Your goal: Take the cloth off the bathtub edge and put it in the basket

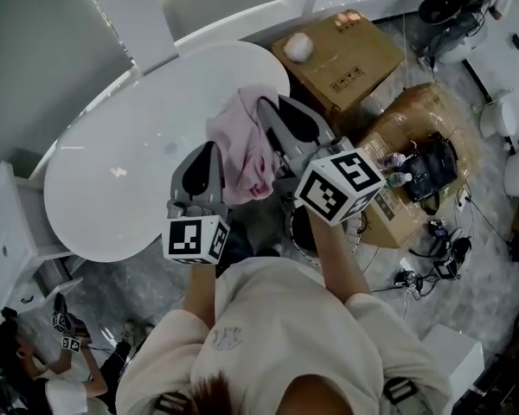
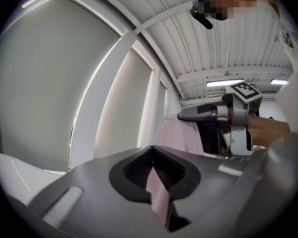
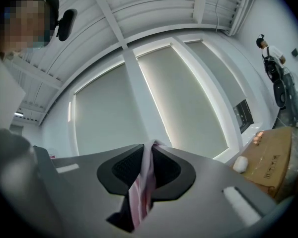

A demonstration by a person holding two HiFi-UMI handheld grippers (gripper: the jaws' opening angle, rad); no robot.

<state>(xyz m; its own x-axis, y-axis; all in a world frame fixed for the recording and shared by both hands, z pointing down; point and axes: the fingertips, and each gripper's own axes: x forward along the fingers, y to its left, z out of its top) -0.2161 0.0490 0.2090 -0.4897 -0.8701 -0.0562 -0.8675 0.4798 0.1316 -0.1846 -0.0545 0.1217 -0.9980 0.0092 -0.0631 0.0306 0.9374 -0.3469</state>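
The left tongs (image 1: 212,150) and right tongs (image 1: 266,104) are each clamping a fold of the pink cloth (image 1: 246,150), which is hanging limp between them over the tub (image 1: 130,171). Light and floppy, it is likely best gripped at its bunched edges.

Two grippers were counted: the left gripper (image 1: 211,150) and the right gripper (image 1: 266,104). Two marker cubes were seen, a left cube (image 1: 195,239) and a right cube (image 1: 339,186). One pink cloth (image 1: 246,145) was counted, and one white bathtub (image 1: 130,180). Two cardboard boxes were noted, a near box (image 1: 415,112) and a far box (image 1: 350,59), with one white round thing (image 1: 298,47) on the far one. One black bag (image 1: 428,167) was seen.
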